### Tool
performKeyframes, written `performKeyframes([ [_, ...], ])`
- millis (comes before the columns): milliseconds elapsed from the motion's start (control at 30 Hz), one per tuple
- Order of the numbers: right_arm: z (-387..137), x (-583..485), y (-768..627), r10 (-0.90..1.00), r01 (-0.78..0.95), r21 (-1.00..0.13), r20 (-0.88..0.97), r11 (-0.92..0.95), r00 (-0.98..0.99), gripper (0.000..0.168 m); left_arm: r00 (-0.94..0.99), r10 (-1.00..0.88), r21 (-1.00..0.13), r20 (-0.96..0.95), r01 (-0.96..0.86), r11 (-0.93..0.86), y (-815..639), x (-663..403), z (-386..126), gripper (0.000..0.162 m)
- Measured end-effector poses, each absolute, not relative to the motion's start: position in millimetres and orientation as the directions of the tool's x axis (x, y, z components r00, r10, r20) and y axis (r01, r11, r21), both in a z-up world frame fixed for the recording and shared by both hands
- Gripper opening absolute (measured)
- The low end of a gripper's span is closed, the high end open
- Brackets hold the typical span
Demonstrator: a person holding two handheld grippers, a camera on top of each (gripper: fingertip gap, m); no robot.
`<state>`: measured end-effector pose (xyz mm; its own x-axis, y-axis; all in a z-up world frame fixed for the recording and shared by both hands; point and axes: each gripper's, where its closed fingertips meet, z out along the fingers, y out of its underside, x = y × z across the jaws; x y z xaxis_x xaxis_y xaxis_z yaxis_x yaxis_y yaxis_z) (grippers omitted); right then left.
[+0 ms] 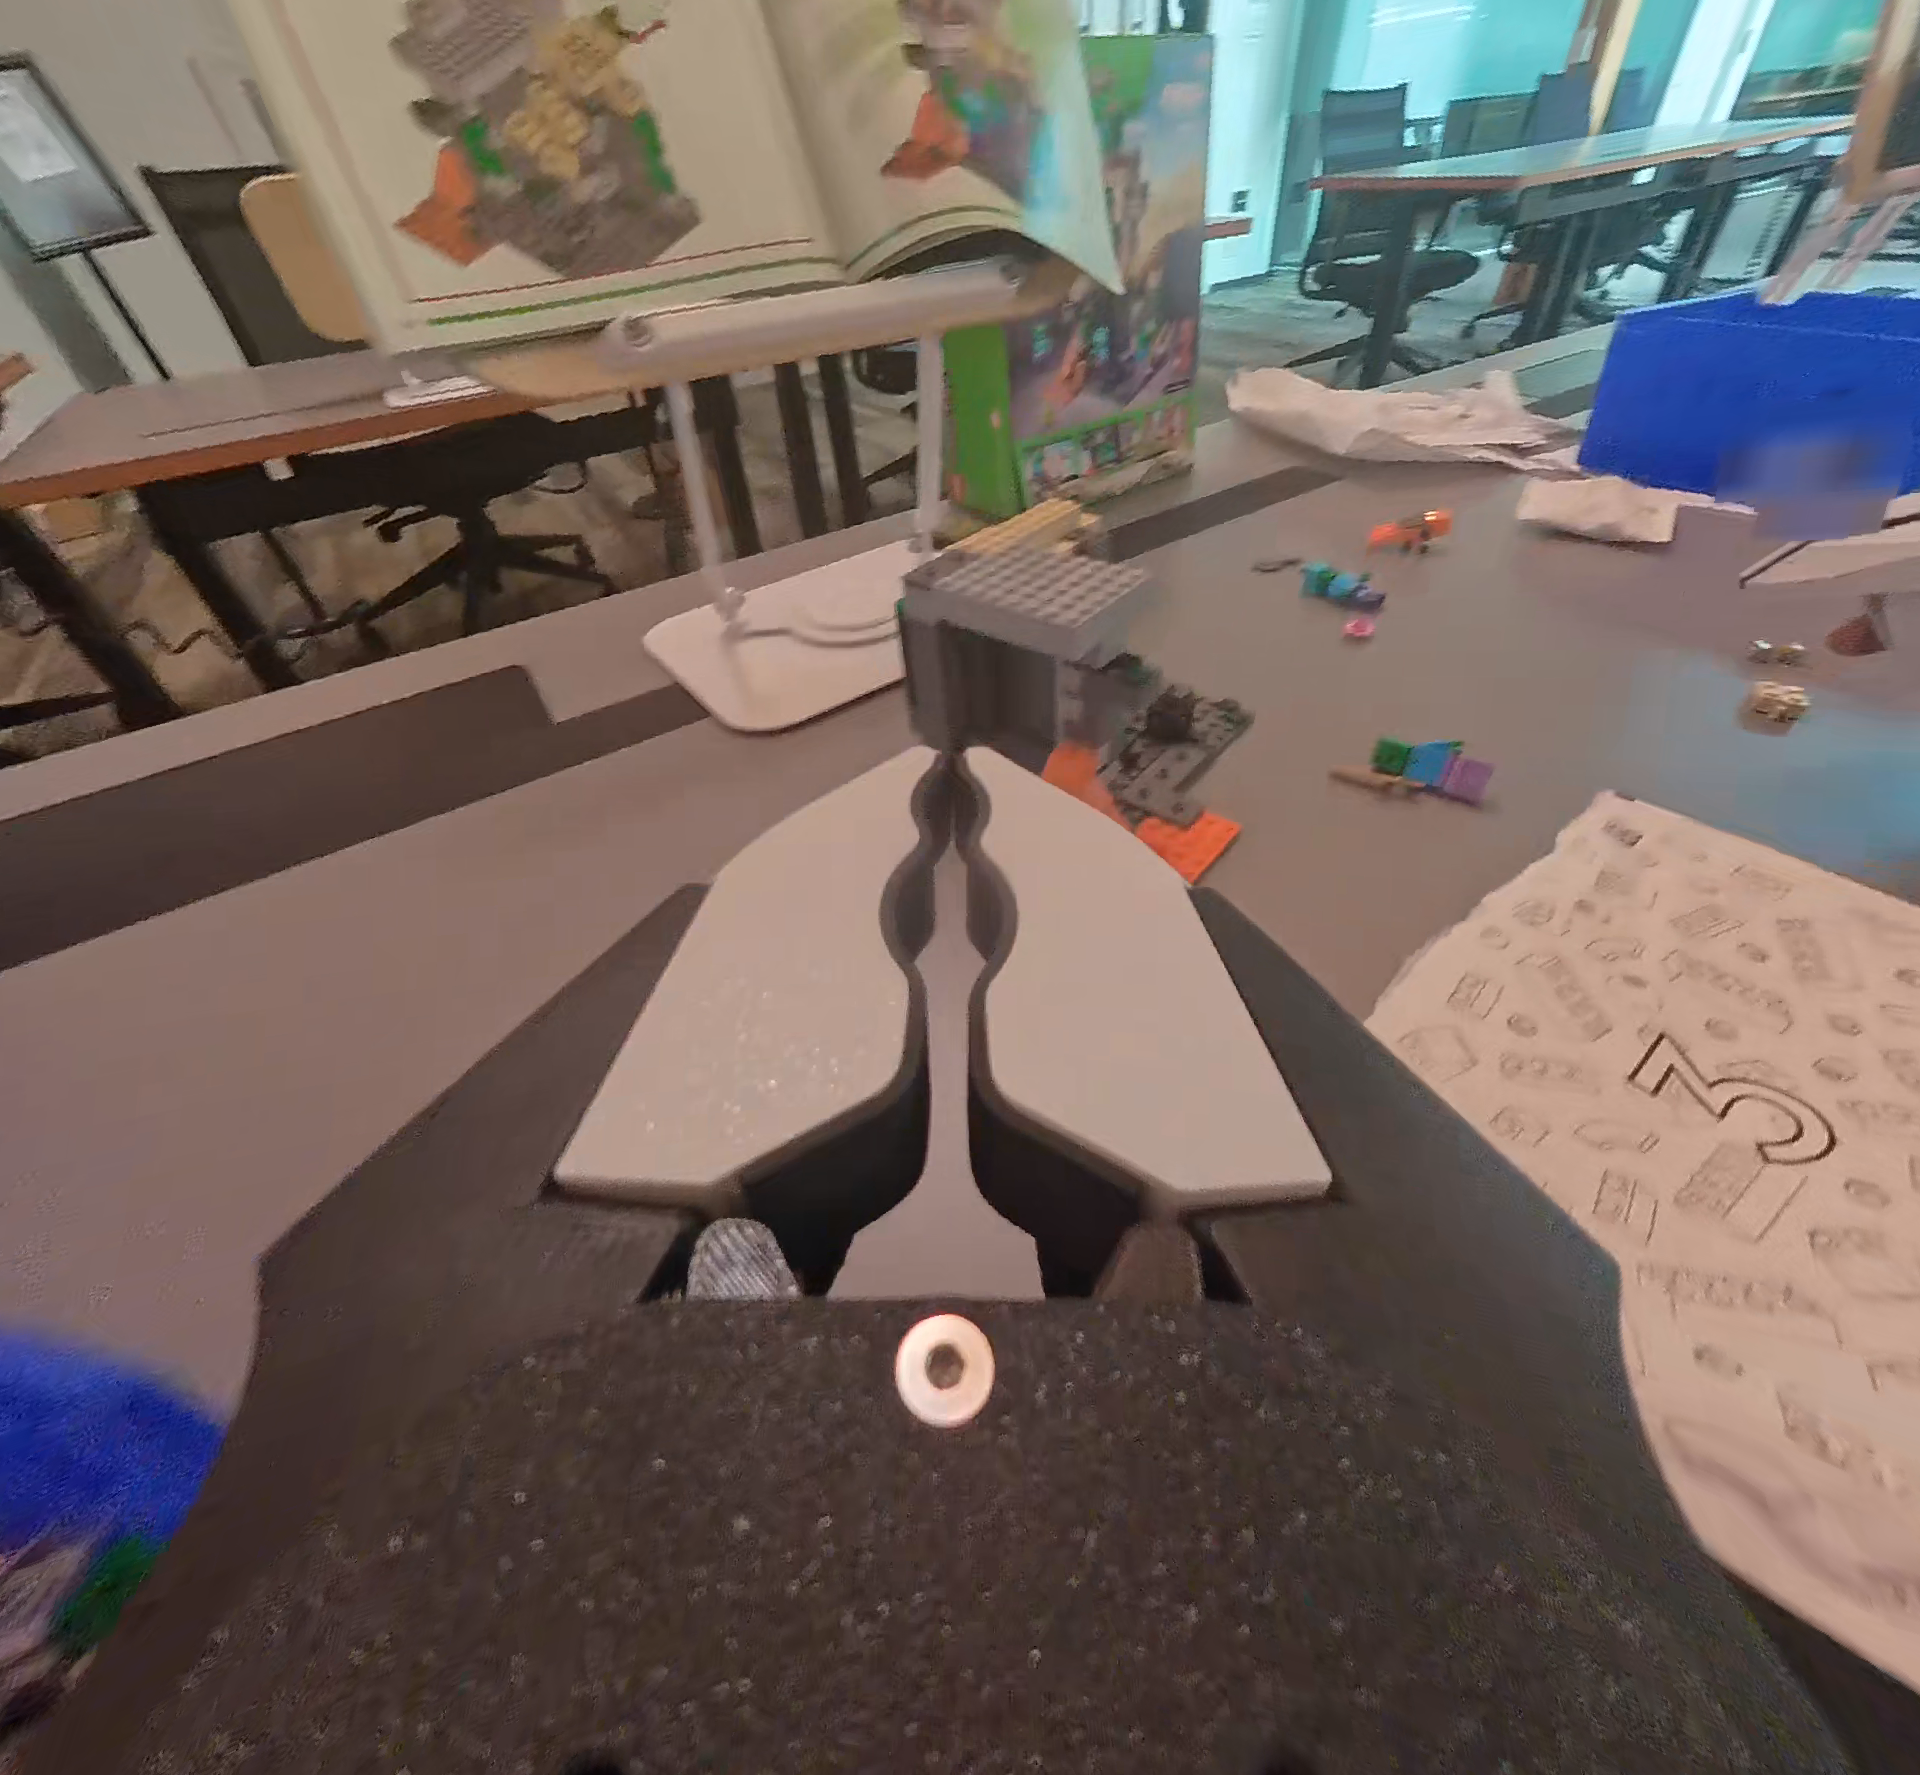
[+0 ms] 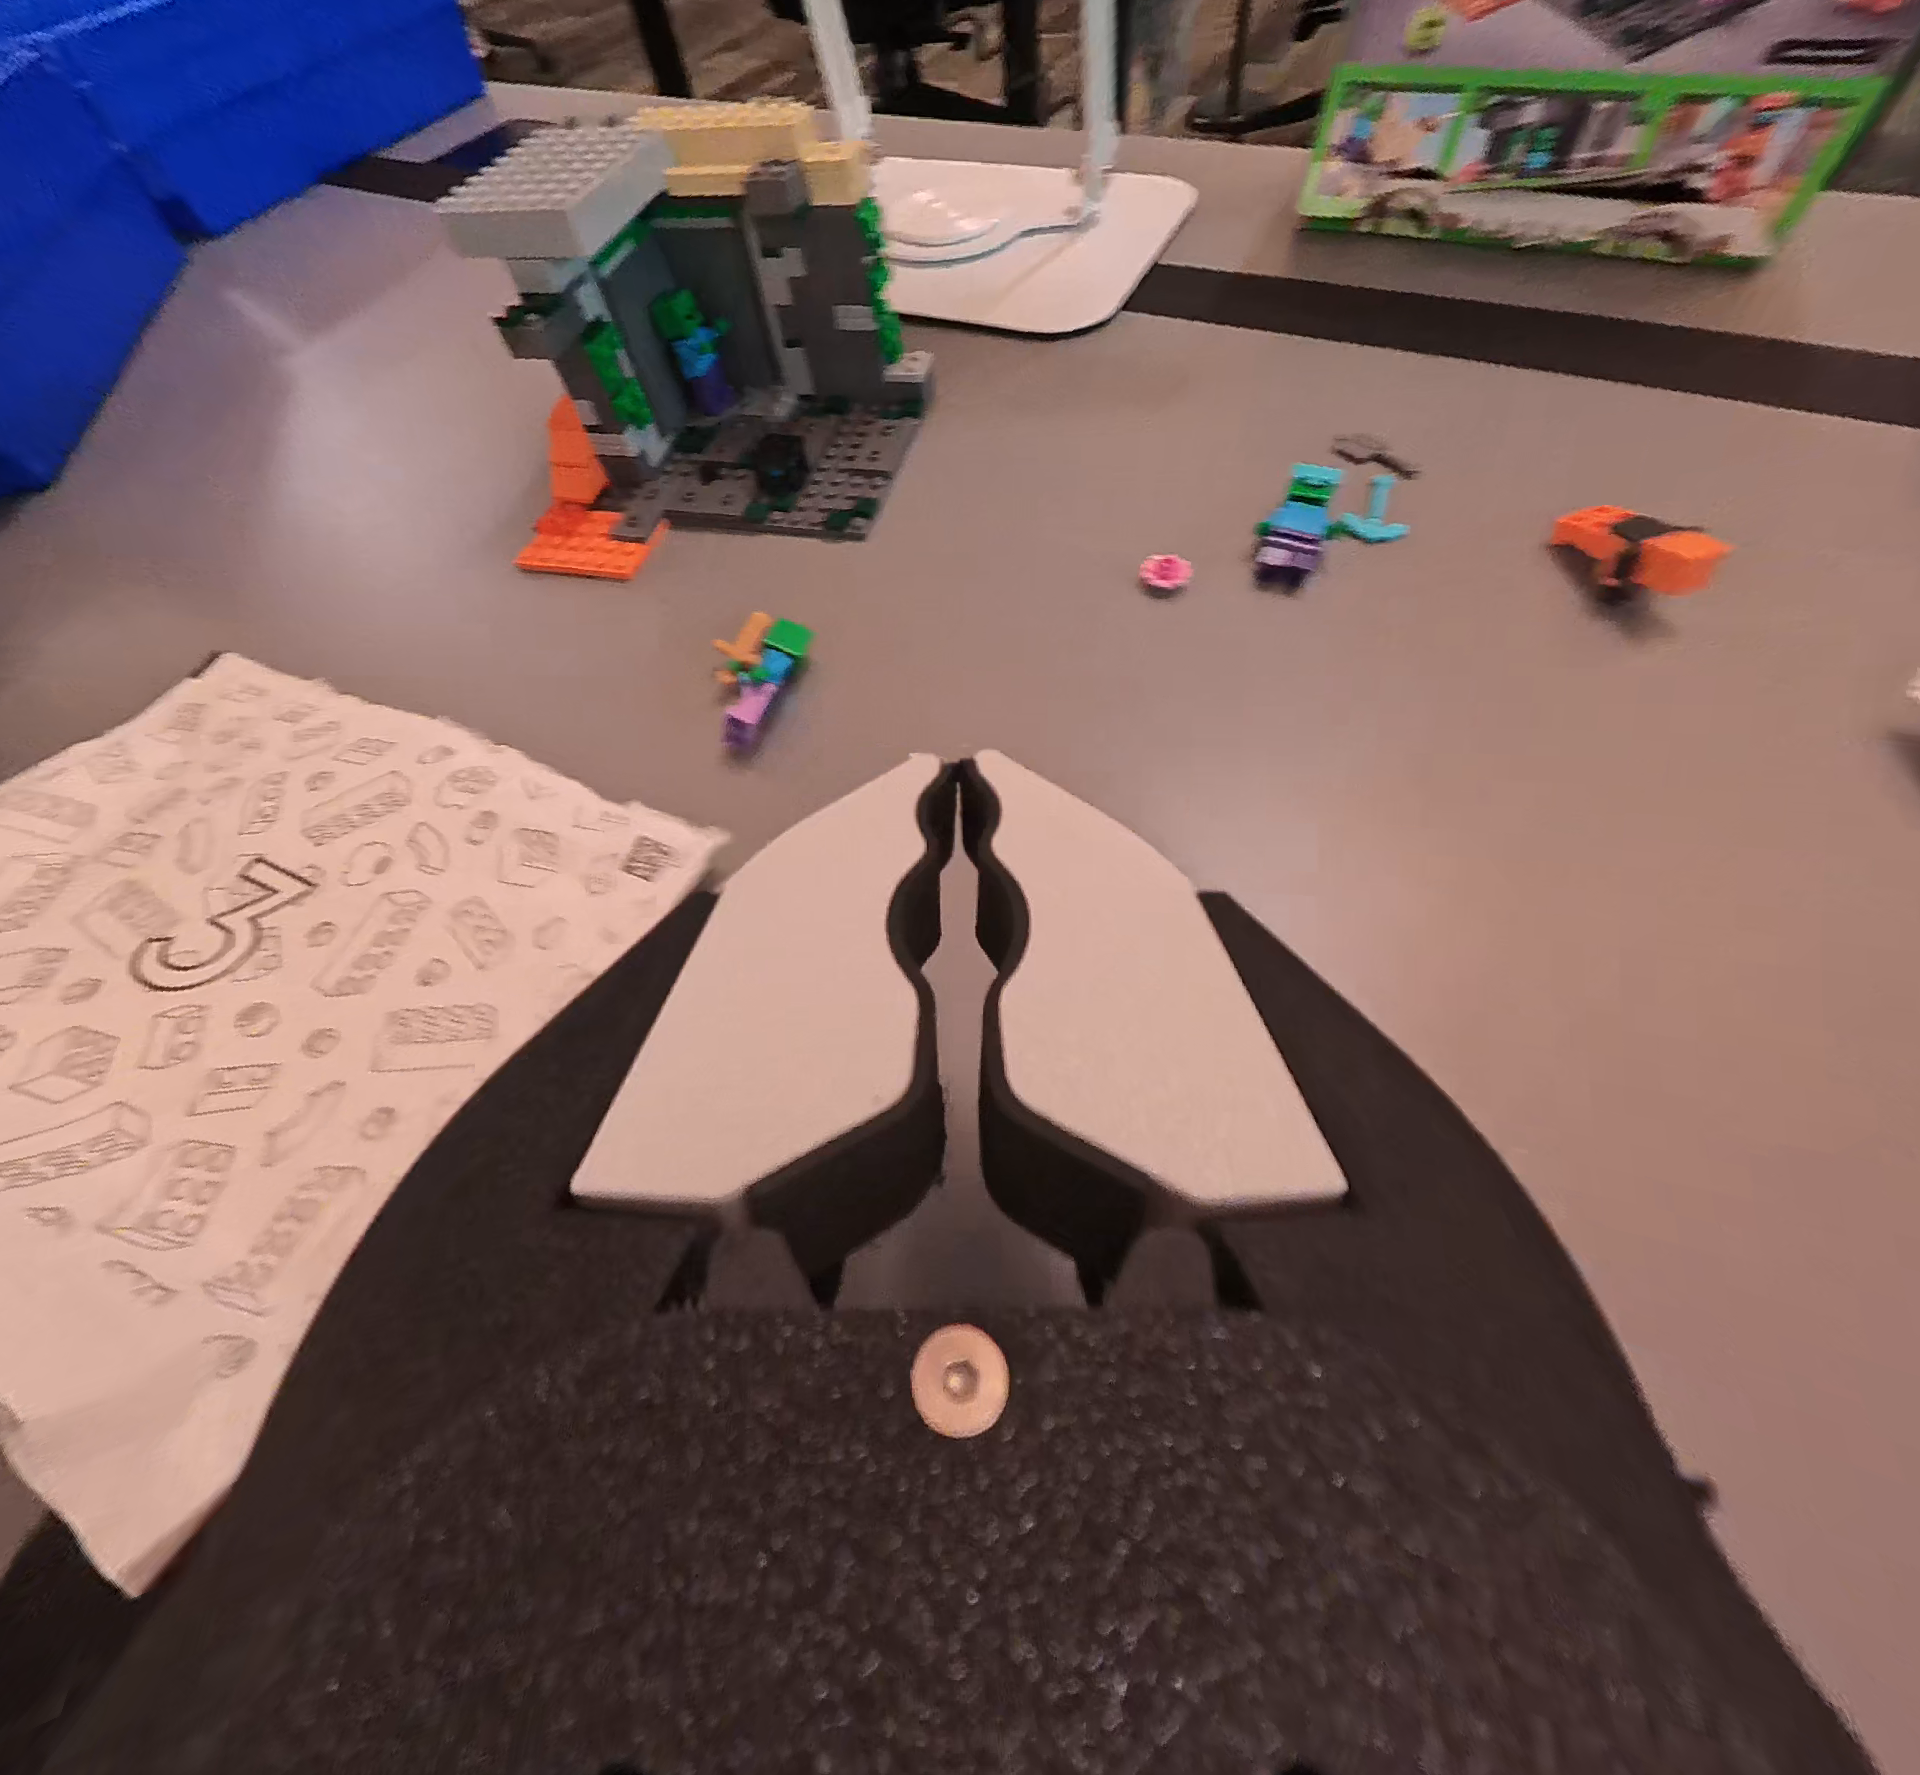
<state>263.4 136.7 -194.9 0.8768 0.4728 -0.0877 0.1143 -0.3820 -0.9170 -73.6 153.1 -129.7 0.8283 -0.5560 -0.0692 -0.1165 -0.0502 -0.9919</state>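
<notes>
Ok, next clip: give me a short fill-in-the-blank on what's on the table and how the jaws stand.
1. The jaws of the right gripper are ____, holding nothing.
2. Inside the grey brick-built ruin stands a figure with a ____ head.
3. The open instruction booklet rests on a ____ stand.
4. The patterned paper bag lies ____ on the table.

Missing words: shut; green; white; flat

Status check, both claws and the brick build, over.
Left claw shut, empty, near brick build. Right claw shut, empty, above table; green figure lies just ahead. Nothing between.
</notes>
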Motion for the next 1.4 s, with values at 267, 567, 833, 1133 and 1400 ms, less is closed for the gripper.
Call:
performKeyframes([
  [267,-194,348,120,0.357,0.207,-0.897,0.06,-0.39,0.932,0.008,0.787,-0.607,-0.978,-0.111,-0.195,-0.073,158,-36,-178,0.0],
  [567,-239,363,95,0.442,0.346,-0.74,0.073,-0.577,0.894,0.019,0.739,-0.632,-0.948,-0.232,-0.317,-0.022,147,-23,-192,0.0],
  [833,-254,376,125,0.484,0.414,-0.654,0.083,-0.633,0.871,0.019,0.73,-0.638,-0.943,-0.246,-0.333,-0.017,146,-21,-194,0.0],
  [1133,-263,371,128,0.504,0.432,-0.636,0.078,-0.639,0.86,0.008,0.722,-0.652,-0.943,-0.229,-0.332,-0.036,144,-20,-195,0.0],
  [1400,-195,269,101,0.767,0.447,-0.846,0.075,-0.29,0.638,0.008,0.648,-0.702,-0.93,-0.296,-0.364,0.057,131,-4,-192,0.004],
])
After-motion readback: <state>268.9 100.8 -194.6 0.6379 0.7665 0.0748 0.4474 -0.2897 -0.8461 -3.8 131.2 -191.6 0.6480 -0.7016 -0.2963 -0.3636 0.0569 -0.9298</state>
